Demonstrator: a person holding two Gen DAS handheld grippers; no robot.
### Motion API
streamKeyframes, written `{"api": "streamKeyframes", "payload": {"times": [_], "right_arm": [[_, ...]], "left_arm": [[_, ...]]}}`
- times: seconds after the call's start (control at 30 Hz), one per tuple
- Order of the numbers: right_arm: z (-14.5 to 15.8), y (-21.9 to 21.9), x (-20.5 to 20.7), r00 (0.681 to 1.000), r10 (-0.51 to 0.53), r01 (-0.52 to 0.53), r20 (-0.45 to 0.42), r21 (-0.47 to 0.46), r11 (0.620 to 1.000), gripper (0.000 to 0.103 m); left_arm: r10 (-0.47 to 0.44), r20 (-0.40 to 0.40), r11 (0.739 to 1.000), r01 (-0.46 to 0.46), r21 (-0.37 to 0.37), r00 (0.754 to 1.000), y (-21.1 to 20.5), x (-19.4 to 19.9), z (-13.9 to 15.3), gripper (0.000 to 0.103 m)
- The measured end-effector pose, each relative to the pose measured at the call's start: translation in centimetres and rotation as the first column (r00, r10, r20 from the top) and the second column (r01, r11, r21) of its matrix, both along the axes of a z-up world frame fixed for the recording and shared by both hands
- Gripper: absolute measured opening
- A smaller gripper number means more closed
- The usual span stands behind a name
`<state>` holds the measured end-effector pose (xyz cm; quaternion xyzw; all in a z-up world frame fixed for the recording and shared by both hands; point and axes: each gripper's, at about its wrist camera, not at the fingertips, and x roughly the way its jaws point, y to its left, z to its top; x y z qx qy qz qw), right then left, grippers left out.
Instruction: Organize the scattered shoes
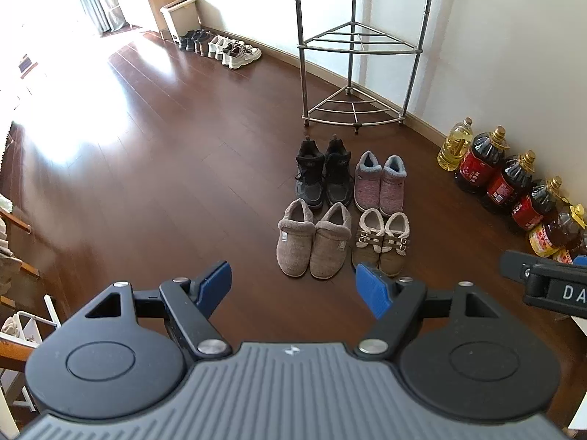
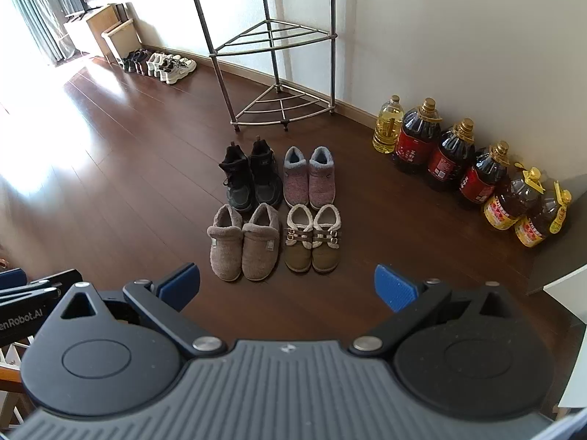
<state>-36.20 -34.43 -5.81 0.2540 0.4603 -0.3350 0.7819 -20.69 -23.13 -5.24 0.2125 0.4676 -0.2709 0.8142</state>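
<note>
Several pairs of shoes stand side by side in a two-by-two block on the wooden floor. Black sneakers (image 1: 323, 172) (image 2: 251, 176) and pink fleece boots (image 1: 379, 181) (image 2: 309, 178) form the far row. Beige fleece slippers (image 1: 312, 244) (image 2: 243, 244) and brown buckle shoes (image 1: 381, 244) (image 2: 312, 242) form the near row. My left gripper (image 1: 293, 286) is open and empty, held above the floor just short of the near row. My right gripper (image 2: 286, 286) is open and empty, likewise short of the near row.
A metal corner rack (image 1: 352, 73) (image 2: 279, 73) stands behind the shoes against the wall. Several oil bottles (image 1: 506, 183) (image 2: 458, 168) line the right wall. Another row of shoes (image 1: 223, 46) (image 2: 157, 64) sits far left by a bin (image 1: 179, 14).
</note>
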Motion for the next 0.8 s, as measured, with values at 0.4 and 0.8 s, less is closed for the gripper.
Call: {"api": "streamKeyframes", "payload": {"times": [0.4,0.8], "right_arm": [[-1.1,-4.6,-0.7,0.998,0.068,-0.068,-0.002,0.032,0.997,0.101],[-4.1,-8.9,-4.1,0.993,0.108,-0.104,-0.046,0.073,0.992,0.101]], "left_arm": [[0.029,-0.003,0.999,-0.029,0.031,1.0,-4.0,-1.7,-0.9,0.077],[0.096,-0.047,0.994,-0.094,0.057,0.994,-5.9,-2.9,-4.2,0.077]]}}
